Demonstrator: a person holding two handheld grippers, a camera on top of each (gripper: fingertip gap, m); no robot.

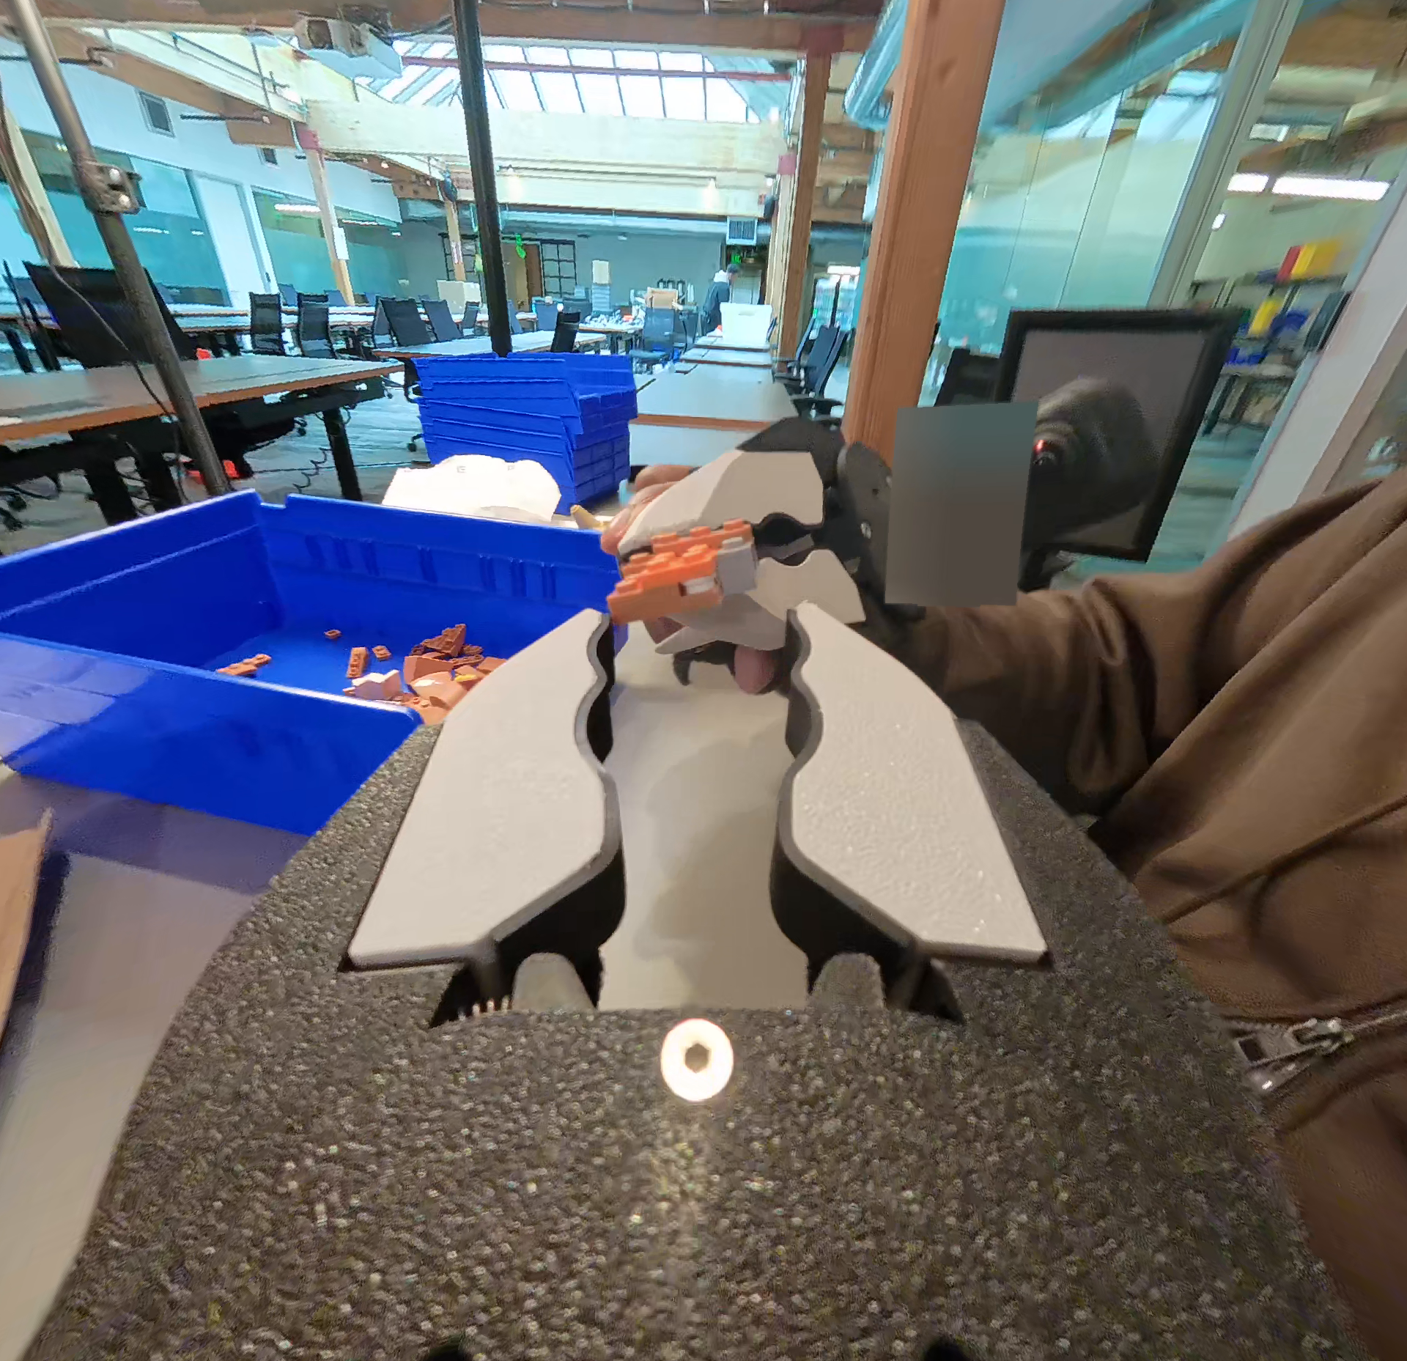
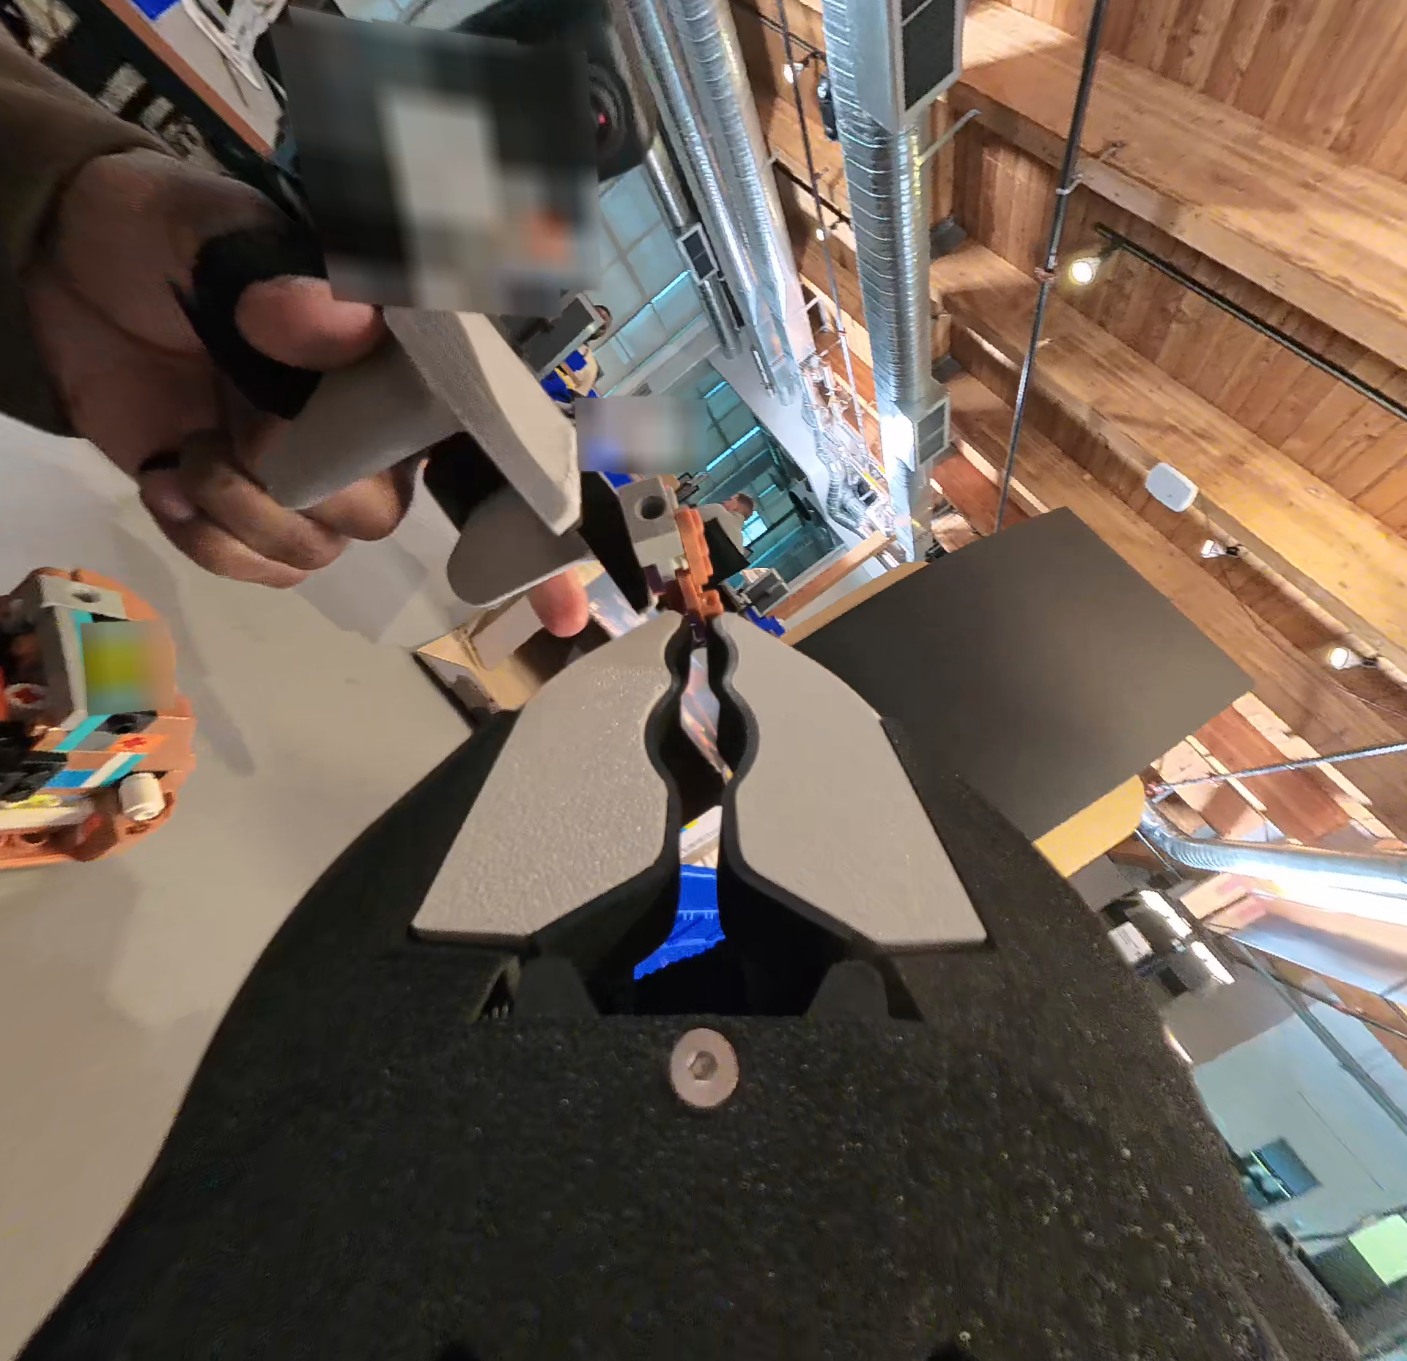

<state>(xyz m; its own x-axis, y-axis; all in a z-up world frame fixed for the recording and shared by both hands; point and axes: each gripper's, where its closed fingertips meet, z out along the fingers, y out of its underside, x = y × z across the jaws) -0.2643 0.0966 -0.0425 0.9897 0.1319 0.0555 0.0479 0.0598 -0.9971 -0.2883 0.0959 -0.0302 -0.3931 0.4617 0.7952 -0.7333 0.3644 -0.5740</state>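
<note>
Blue bin (image 1: 190, 746) on the left keeps the loose bricks (image 1: 426, 669) corralled on the desk (image 1: 137, 944); beside it, the left claw (image 1: 698, 618) hangs spread and empty. The right claw (image 2: 702, 625) pinches an orange brick cluster (image 1: 674, 570), held clear of the desk at the left tips, probably for easy reach.

The left wrist view looks level along its own open fingers, close over a white table (image 1: 700, 829), with a blue bin (image 1: 190, 730) at ten o'clock. The right wrist view tilts steeply up toward wooden ceiling beams (image 2: 1188, 205). Both share the orange brick assembly (image 1: 677, 570) (image 2: 689, 563) at twelve o'clock, very near.
</note>
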